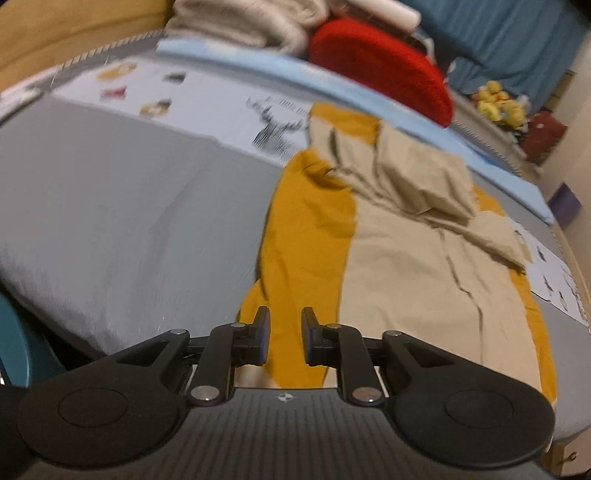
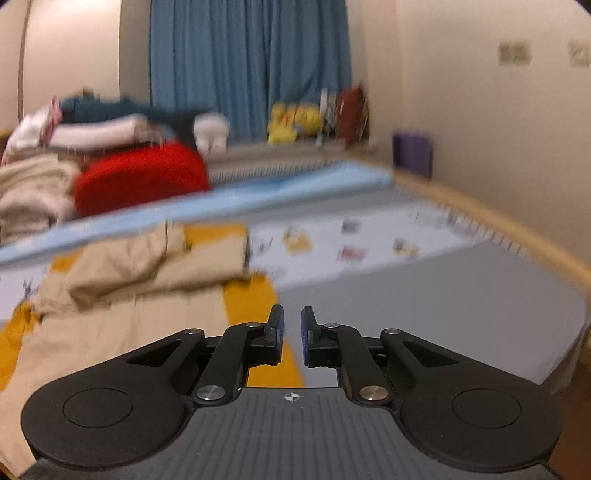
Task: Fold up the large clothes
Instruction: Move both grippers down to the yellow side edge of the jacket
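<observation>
A large garment, beige [image 1: 406, 266] down the middle with mustard-yellow sides [image 1: 306, 229], lies spread on the grey bed sheet [image 1: 129, 206]. Its far end is bunched and folded back over itself [image 1: 413, 177]. My left gripper [image 1: 284, 339] hovers over the garment's near mustard edge, its jaws a narrow gap apart with nothing pinched between them. In the right wrist view the same garment [image 2: 122, 314] lies to the left. My right gripper [image 2: 293, 336] sits over its mustard right edge [image 2: 255, 295] where it meets the grey sheet [image 2: 424, 306], jaws slightly apart and empty.
A red cushion [image 1: 380, 66] and a pile of folded blankets [image 1: 236, 22] sit at the bed's far side behind a light blue strip [image 1: 258, 70]. A white printed sheet [image 2: 369, 243] covers part of the bed. A blue curtain [image 2: 247, 66], yellow plush toys [image 2: 291, 122], a purple box [image 2: 412, 153] and the wooden bed rim [image 2: 517, 225] line the wall.
</observation>
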The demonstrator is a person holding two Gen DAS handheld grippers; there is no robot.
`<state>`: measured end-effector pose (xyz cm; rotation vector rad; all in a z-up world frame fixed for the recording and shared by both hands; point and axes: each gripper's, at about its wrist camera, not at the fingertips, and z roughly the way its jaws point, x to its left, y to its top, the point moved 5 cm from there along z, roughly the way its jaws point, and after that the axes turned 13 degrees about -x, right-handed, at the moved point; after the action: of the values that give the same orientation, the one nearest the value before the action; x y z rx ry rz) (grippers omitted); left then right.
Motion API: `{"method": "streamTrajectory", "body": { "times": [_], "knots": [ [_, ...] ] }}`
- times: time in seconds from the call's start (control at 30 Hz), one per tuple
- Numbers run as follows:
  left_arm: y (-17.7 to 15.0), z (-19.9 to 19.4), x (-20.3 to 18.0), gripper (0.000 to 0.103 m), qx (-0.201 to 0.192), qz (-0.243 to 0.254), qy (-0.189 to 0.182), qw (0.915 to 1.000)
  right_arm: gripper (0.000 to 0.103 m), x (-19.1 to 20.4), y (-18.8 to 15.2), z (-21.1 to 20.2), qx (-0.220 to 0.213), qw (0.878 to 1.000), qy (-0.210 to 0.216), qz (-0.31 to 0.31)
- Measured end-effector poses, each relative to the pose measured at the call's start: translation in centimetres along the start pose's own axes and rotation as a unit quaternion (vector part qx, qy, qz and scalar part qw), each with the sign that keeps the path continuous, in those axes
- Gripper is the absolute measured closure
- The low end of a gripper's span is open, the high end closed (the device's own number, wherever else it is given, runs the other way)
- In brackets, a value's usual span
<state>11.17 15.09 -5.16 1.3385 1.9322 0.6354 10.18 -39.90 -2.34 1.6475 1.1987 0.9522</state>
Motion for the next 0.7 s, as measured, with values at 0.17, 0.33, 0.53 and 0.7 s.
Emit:
{"method": "streamTrajectory", "body": {
  "times": [0.17, 0.33, 0.53, 0.7],
  "knots": [
    [-1.0, 3.3, 2.1, 0.069, 0.059, -0.02, 0.038, 0.9973, 0.076, -0.1, -4.5, 4.2, 0.119, 0.993, -0.018, 0.002],
    [-1.6, 4.7, 3.3, 0.063, 0.076, -0.027, 0.058, 0.995, 0.072, -1.8, -7.8, 5.0, 0.181, 0.982, -0.046, 0.028],
    [-2.7, 6.1, 3.3, 0.059, 0.102, 0.001, 0.063, 0.9928, 0.065, -1.7, -9.8, 6.5, 0.23, 0.972, -0.037, 0.024],
    [-3.1, 6.1, 2.6, 0.088, 0.094, 0.033, 0.05, 0.9938, 0.067, -1.3, -10.0, 7.3, 0.235, 0.971, -0.035, 0.011]
  ]
}}
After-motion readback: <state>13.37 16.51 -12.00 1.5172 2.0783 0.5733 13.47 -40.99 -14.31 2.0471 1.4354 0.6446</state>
